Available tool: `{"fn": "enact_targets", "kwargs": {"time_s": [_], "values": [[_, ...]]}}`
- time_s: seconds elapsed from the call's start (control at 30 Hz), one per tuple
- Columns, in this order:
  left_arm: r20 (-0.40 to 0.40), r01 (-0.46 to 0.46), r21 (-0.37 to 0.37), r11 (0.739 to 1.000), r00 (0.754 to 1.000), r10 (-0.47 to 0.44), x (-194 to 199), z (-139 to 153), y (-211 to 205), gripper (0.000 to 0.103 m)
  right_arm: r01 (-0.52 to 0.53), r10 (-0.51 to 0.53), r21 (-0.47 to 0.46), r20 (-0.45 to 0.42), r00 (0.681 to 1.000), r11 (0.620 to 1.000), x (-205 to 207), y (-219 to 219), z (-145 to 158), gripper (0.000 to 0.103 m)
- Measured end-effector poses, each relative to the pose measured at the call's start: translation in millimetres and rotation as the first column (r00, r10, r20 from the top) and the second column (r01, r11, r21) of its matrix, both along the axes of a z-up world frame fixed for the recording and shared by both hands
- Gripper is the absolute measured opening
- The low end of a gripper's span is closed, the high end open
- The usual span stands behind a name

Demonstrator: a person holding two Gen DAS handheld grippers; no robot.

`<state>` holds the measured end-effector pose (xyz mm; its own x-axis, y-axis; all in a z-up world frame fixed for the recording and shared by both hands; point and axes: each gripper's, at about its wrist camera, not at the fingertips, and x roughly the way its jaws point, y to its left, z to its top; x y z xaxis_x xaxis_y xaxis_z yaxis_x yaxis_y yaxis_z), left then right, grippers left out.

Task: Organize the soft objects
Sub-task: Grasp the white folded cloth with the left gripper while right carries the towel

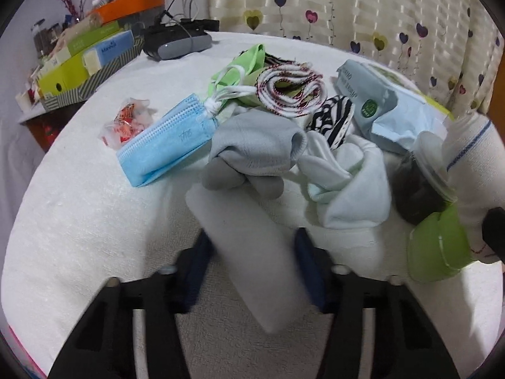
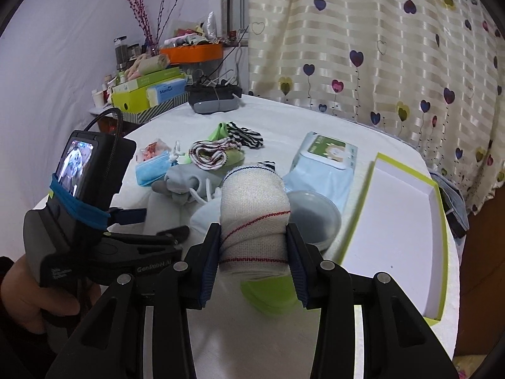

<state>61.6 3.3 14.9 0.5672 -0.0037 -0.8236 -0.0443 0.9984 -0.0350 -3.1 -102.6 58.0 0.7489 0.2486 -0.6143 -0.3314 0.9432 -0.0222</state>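
Note:
My left gripper [image 1: 252,252] is shut on a white foam strip [image 1: 249,252] that slants between its blue pads, just above the white cloth. My right gripper [image 2: 254,252] is shut on a white bandage roll [image 2: 255,218] with red threads, held above the table; the roll also shows at the right of the left wrist view [image 1: 470,170]. Ahead lies a pile of soft things: a blue face mask [image 1: 164,142], a grey sock [image 1: 255,151], a pale blue cloth [image 1: 353,186], a red-trimmed striped cloth [image 1: 290,91], a green pouch [image 1: 249,63] and a black-and-white sock [image 1: 334,120].
An open green-rimmed box [image 2: 438,221] lies at the right. A wet-wipes pack [image 2: 325,158], a green jar [image 1: 438,243] with clear lid, a snack packet [image 1: 126,123], a grey device [image 1: 180,42] and stacked boxes [image 1: 79,66] stand around. A curtain hangs behind.

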Motion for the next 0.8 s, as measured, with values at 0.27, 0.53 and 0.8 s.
{"fn": "enact_targets", "kwargs": {"time_s": [0.27, 0.53, 0.8], "values": [[0.065, -0.008, -0.021, 1.000, 0.998, 0.009, -16, 15, 10, 0.024, 0.020, -0.020, 0.021, 0.013, 1.000, 1.000, -3, -11, 3, 0.041], [0.216, 0.047, -0.021, 0.999, 0.975, -0.041, -33, 63, 1, 0.024, 0.049, -0.051, 0.040, 0.041, 0.998, 0.998, -9, -22, 10, 0.041], [0.296, 0.068, -0.020, 0.997, 0.953, -0.059, -40, 92, -13, 0.024, 0.059, -0.063, 0.075, 0.063, 0.996, 0.995, -16, -36, 18, 0.041]]}}
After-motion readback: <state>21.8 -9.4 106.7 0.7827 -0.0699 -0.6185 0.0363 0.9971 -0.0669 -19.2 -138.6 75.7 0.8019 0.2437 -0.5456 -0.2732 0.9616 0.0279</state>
